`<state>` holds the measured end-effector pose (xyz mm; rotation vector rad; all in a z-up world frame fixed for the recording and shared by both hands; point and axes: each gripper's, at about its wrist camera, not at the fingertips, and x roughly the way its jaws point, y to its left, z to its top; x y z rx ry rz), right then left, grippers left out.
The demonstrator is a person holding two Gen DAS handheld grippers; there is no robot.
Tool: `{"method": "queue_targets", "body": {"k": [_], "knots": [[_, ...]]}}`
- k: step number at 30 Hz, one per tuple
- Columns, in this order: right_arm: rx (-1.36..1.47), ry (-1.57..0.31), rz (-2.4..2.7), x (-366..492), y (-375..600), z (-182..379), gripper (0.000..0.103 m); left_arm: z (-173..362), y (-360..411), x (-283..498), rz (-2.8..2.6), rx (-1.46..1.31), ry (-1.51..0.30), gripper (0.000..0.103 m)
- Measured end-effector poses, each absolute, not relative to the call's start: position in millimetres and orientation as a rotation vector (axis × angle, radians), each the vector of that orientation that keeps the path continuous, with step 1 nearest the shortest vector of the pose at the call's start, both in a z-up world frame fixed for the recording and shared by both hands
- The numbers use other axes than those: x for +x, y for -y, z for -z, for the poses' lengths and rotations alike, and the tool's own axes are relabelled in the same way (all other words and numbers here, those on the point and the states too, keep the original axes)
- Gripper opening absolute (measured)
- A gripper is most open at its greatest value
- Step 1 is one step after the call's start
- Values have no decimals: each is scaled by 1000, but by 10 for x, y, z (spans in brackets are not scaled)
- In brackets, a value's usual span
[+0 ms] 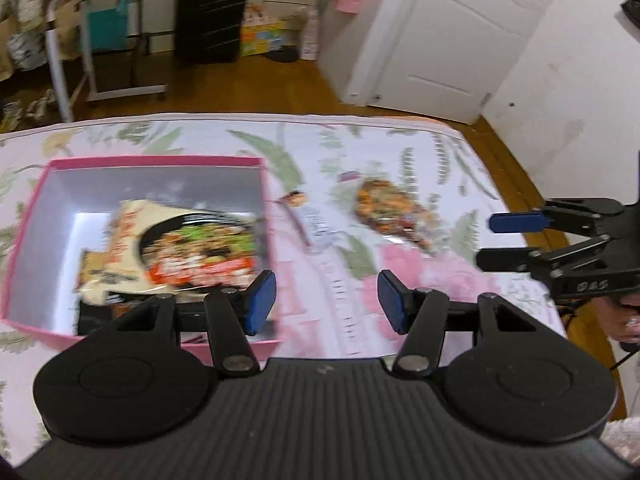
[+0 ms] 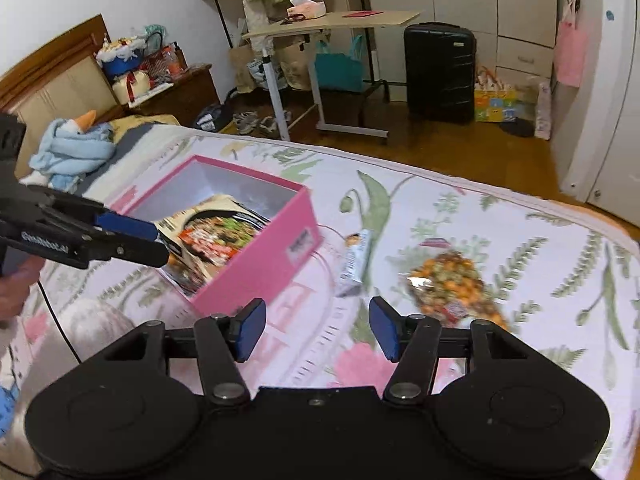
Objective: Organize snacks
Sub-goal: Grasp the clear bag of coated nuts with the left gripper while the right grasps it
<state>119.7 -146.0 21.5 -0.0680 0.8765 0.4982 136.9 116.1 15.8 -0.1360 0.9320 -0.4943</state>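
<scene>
A pink box (image 1: pixel 160 162) (image 2: pixel 256 268) sits on the floral bedspread with a noodle packet (image 1: pixel 188 248) (image 2: pixel 216 236) tilted inside it. My left gripper (image 1: pixel 326 304) is open and empty, hovering above the box's near right corner; it also shows in the right wrist view (image 2: pixel 140 240). A clear bag of orange and green snacks (image 1: pixel 394 210) (image 2: pixel 456 284) and a small white snack bar (image 1: pixel 320 220) (image 2: pixel 354 264) lie on the bed right of the box. My right gripper (image 2: pixel 318 328) is open and empty above the bed, near the bar and bag; it also shows in the left wrist view (image 1: pixel 494 240).
The bed (image 2: pixel 540 248) ends at a wooden floor (image 2: pixel 460 152). Beyond stand a rolling side table (image 2: pixel 332 24), a black suitcase (image 2: pixel 440 72), a white door (image 1: pixel 452 36) and wardrobes. A blue plush toy (image 2: pixel 72 148) lies near the headboard.
</scene>
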Motion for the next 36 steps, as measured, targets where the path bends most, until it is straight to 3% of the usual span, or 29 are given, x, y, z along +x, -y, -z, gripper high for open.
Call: {"method": "queue_targets", "body": {"k": [4, 11, 27, 30, 32, 36], "knots": [[-123, -877, -484, 1215, 1603, -137, 65, -113, -821, 1448, 541, -142, -944, 55], [-231, -838, -515, 1470, 1886, 135, 78, 154, -218, 1756, 552, -171, -950, 55], [-398, -891, -570, 2340, 2177, 1249, 81, 1265, 690, 2547, 436, -350, -1035, 55], [-405, -902, -545, 2466, 2239, 1401, 86, 1433, 770, 2641, 423, -380, -1063, 55], [-383, -920, -547, 2564, 2306, 1486, 96, 1541, 796, 2699, 417, -407, -1093, 55], [-241, -961, -560, 2606, 2443, 1510, 91, 1642, 743, 2730, 433, -492, -1106, 55]]}}
